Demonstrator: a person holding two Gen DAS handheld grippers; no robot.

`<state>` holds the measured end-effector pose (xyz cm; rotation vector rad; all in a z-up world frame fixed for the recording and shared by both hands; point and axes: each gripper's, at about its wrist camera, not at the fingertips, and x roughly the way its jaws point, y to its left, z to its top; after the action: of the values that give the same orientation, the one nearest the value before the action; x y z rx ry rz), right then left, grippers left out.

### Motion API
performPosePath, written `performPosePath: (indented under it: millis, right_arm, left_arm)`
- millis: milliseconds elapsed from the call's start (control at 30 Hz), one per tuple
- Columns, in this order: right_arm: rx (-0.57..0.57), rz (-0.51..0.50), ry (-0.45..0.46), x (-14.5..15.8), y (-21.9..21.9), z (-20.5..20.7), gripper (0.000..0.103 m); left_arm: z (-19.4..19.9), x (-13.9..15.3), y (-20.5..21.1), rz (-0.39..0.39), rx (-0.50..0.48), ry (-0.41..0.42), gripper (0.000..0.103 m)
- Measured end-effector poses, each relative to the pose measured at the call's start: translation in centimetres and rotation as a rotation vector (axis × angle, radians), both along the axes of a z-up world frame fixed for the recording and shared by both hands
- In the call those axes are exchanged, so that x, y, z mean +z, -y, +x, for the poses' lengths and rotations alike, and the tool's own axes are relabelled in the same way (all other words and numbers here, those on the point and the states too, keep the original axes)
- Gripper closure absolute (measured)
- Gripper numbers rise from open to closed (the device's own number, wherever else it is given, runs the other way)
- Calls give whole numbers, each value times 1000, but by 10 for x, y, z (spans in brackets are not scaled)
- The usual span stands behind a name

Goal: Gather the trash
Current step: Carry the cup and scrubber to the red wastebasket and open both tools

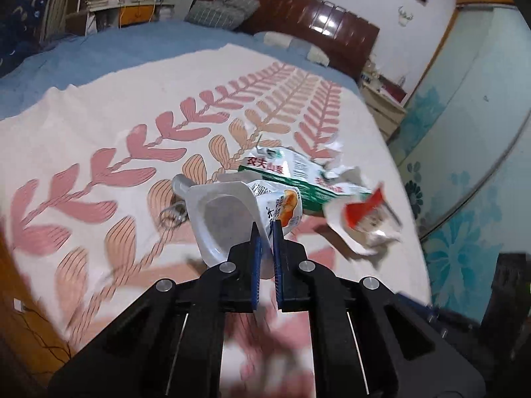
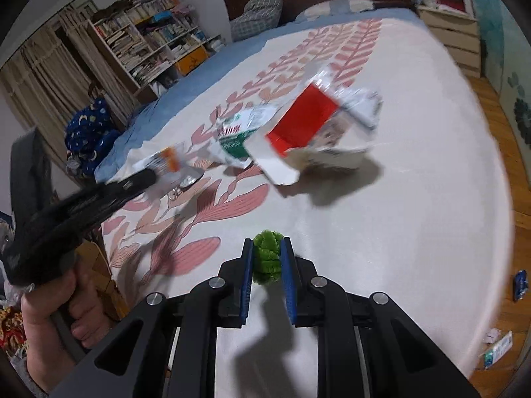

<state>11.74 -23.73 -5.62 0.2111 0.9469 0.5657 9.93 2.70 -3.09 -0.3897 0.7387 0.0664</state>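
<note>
My left gripper (image 1: 267,232) is shut on a white spouted drink pouch (image 1: 229,215) and holds it just above the bedspread; the pouch also shows blurred in the right wrist view (image 2: 166,162). My right gripper (image 2: 267,248) is shut on a green fuzzy pipe-cleaner bundle (image 2: 267,257), held above the bed. On the bed lie a crumpled green-and-white water-bottle wrapper (image 1: 298,172), also in the right wrist view (image 2: 239,132), a torn red-and-white paper box (image 1: 361,222), seen too in the right wrist view (image 2: 305,129), and a metal pull ring (image 1: 171,217).
The trash lies on a cream bedspread with pink leaf print (image 1: 99,165) over a blue sheet. A dark wooden headboard (image 1: 298,13), a bookshelf (image 2: 156,33) and a nightstand (image 2: 454,36) stand around. Small wrappers (image 2: 497,351) lie on the wooden floor at the right.
</note>
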Motion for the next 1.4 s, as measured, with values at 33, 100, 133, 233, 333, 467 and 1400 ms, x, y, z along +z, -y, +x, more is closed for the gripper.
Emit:
performPosePath:
  millis: [33,100,133,233,333,467,1400]
  right_arm:
    - [-9,6,11,9,12,-7,85]
    - [-25,-9,33,27,34,-22,85]
    - [-37,-14,44,37,49,-31,85]
    - [-79,-50,82,62,100,-57,85]
    - [-120,-75,91,79,160,-87,85]
    - [-199,-135,89,95,252,-131,85]
    - [-708,-268,-313,-63,574,-354,84]
  left_arm:
    - [-10,5,3,1,4,10,96]
    - [-31,19,14,-9,10,35,96]
    - [-40,27,22,-21,9,46,96]
    - [-54,50,53,-23,-33,93,96]
    - [-69,73,99,-20,-103,145,96]
    - [-84,85,174,-68,-232,158,96]
    - [-159,-80,623,165,-1161,-381,96]
